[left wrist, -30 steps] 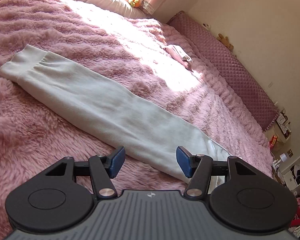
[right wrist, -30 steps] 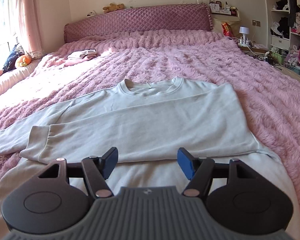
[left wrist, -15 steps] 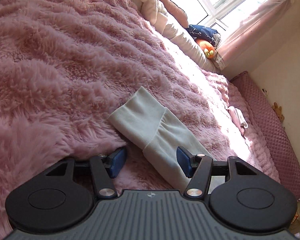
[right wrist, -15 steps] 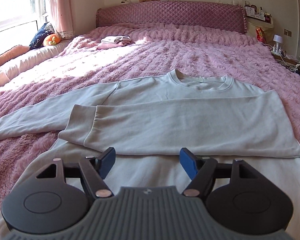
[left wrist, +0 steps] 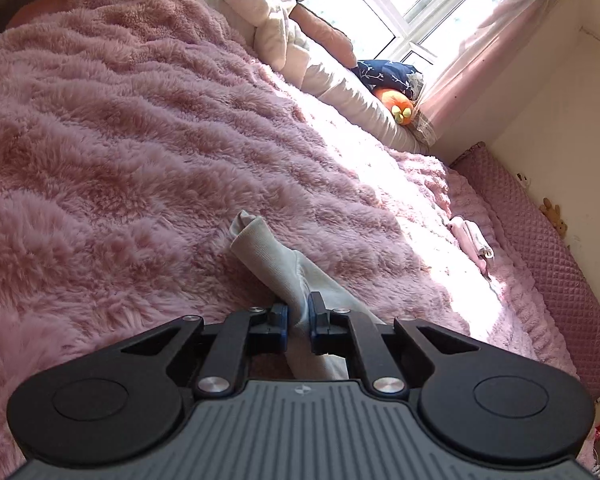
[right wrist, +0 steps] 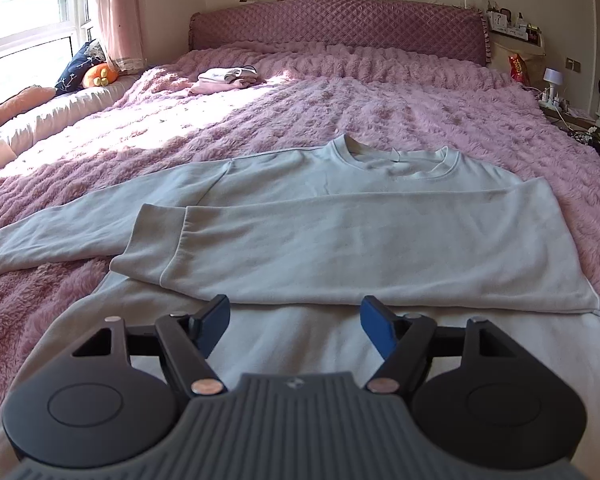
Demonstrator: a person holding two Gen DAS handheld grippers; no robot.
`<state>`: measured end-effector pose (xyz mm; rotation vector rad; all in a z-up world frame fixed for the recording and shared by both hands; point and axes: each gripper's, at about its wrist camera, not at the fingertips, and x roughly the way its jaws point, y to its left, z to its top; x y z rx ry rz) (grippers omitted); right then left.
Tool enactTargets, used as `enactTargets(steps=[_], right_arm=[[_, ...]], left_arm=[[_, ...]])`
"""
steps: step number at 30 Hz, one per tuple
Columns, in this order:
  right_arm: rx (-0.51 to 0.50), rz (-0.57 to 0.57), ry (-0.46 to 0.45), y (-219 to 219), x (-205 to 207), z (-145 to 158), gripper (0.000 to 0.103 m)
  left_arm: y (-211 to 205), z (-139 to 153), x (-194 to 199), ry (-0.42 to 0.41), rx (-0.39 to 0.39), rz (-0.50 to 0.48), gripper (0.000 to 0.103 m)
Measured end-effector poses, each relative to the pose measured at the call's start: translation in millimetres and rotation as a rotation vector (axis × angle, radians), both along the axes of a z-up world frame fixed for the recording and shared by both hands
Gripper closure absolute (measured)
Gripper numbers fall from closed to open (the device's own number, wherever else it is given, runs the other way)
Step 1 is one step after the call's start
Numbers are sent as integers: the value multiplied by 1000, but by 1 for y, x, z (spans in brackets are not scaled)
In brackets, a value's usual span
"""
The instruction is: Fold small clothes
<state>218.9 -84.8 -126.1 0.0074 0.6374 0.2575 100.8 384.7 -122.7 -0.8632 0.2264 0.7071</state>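
Note:
A pale grey sweatshirt [right wrist: 320, 240] lies flat on the pink fluffy bed cover, neck toward the headboard. Its right sleeve [right wrist: 260, 248] is folded across the chest. Its left sleeve [right wrist: 80, 224] stretches out to the left. My left gripper [left wrist: 298, 318] is shut on that sleeve's cuff end [left wrist: 272, 256], which bunches up between the blue pads. My right gripper [right wrist: 294, 326] is open and empty, just above the lower body of the sweatshirt, near the hem.
A small pile of folded clothes [right wrist: 228, 78] lies near the quilted headboard [right wrist: 340, 24]. Pillows and soft toys [right wrist: 96, 74] line the window side on the left. A bedside area with clutter [right wrist: 556, 92] is on the right.
My left gripper moved along the outstretched sleeve to its cuff and closed on it. My right gripper stayed open and shifted its view slightly over the sweatshirt.

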Motion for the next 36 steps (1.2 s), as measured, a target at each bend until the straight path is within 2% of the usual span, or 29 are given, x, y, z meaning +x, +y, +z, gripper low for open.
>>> enactTargets(steps=[5,9,12,15,20,22,26,28,29,30,31,32,34,36], right_arm=[[30,-33,-11,-19,-5,8,34],[52,-67,-27,-42,-13,15,33],[66,-97,-37,-62,-21,19,33],[86,-135,-39,-89,-32,21,33],[96,-196,-53,-133,-49,21,32],[97,-221,-55,-150,-55,20,32],[112,-278,-37,-188,-63,14,32],[114,-305,-26,-204,-66,9,32],[117,-321,-17,-213,-68,6,32],[120,-331,-12,-219,-69,4,32],[123,-343,-7,-225,-70,3,32],[125,-356,-3,-231,-71,1,32],[129,-379,-1,-242,-73,-2,32],[142,-403,-5,-250,-68,-3,32]], left_arm=[[-30,61,15,-140,75,-115,94],[-75,107,36,-250,125,-281,94],[-132,133,58,-305,169,-442,94],[-187,143,82,-345,162,-579,94],[-292,133,121,-365,141,-810,94],[-336,117,133,-343,145,-908,94],[-407,72,158,-240,125,-1056,94],[-439,45,172,-136,151,-1111,94],[-451,32,179,-93,141,-1157,92],[-462,22,183,-51,140,-1185,84],[-477,9,184,15,148,-1209,81],[-487,1,183,46,153,-1241,80],[-497,-1,174,30,146,-1304,80],[-500,8,162,-2,176,-1345,80]])
